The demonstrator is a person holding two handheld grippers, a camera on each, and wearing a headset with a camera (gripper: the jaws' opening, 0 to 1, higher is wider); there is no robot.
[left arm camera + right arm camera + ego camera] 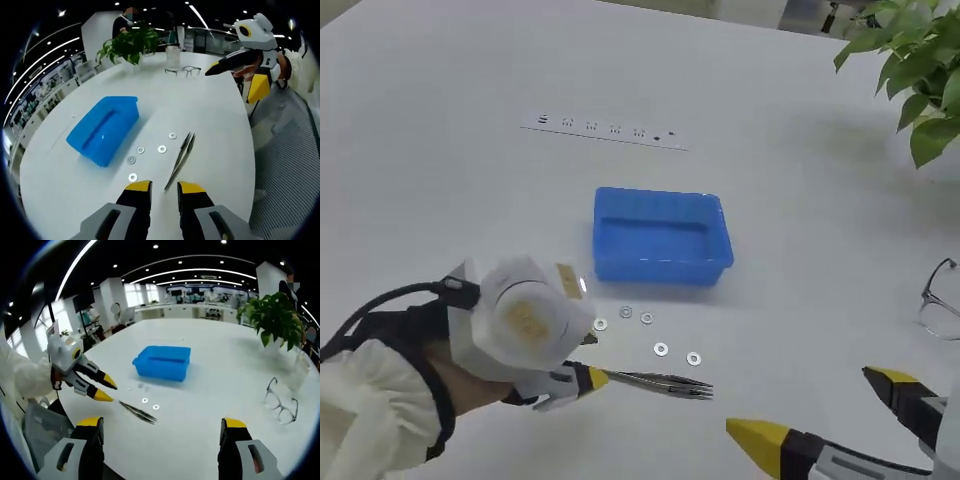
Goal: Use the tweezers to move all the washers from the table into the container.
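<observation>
Head view, left tongs (592,360) low, apart at tweezers (660,382), right tongs (798,400) wide apart

In the head view, the bulky white body of the left gripper (592,358) covers the rear end of the tweezers (660,381), so it is unclear there whether either jaw touches them. The right gripper (800,400) is cut off by the bottom and right edges. The right edge crops the glasses (942,300), and the top corner crops the plant (910,60). The marks on the white strip (603,129) are too small to read. In the right gripper view, the near wall of the box (162,361) hides its floor.
</observation>
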